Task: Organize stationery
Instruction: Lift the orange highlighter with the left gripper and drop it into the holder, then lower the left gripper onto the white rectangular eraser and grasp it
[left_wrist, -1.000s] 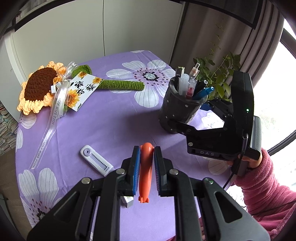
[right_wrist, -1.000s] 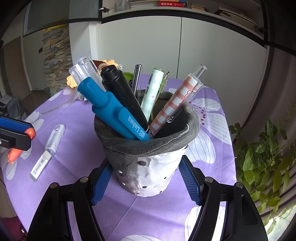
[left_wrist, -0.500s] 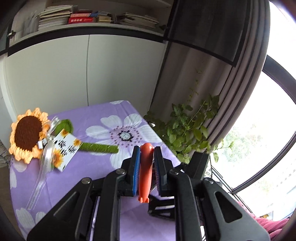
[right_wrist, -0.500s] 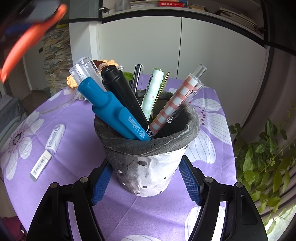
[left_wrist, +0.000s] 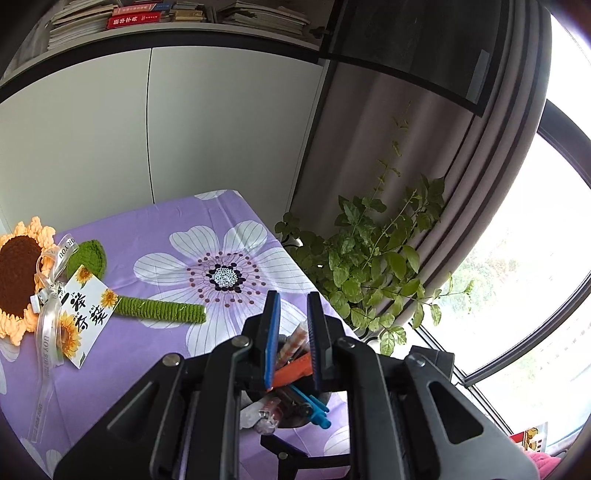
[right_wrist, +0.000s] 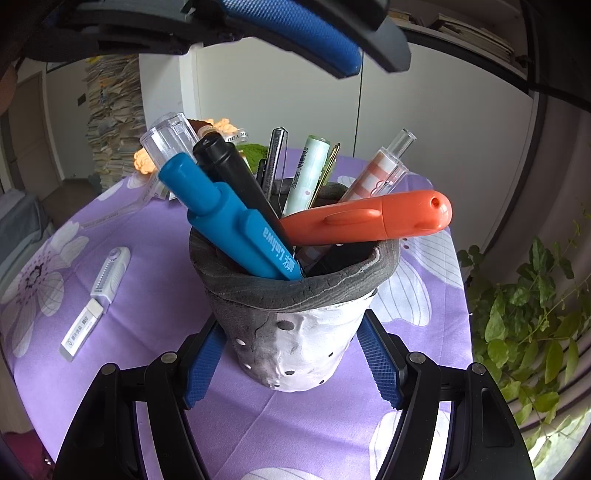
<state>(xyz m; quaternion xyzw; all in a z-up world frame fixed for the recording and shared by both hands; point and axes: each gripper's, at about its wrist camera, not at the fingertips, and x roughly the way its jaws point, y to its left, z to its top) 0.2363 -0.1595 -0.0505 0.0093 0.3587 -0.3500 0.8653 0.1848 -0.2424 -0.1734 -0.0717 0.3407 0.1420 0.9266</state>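
Right wrist view: the orange pen (right_wrist: 369, 221) lay inside the grey pen holder (right_wrist: 314, 295) at the centre of the frame, free of both tools. Its lower end was buried among the other pens. Its rounded cap end, with a small hole, stuck out past the rim toward the right of the frame. The long axis ran close to level, rising only slightly from left to right, and sat much flatter than the blue pen (right_wrist: 229, 221) and the others, which stood steeply. The barrel looked to rest on the holder's soft rolled rim; the contact point itself could not be confirmed. The right hand-held gripper (right_wrist: 291, 323) was clamped on the holder, one blue pad on each side of its lower wall, holding it upright on the purple tabletop (right_wrist: 147, 369). In the left wrist view the left hand-held gripper (left_wrist: 293, 325) hung above the holder. Its pads stood a narrow gap apart with nothing pinched between them, and the orange pen (left_wrist: 291, 371) showed through that gap lower in the frame. Judgement: the pen is a light, rigid plastic body with a smooth and probably slippery surface, not fragile. The best hold would be across the mid-barrel near the clip ridge, pads square to the long axis. Lying so flat, it might pivot on the rim and slide out if the holder were jolted.
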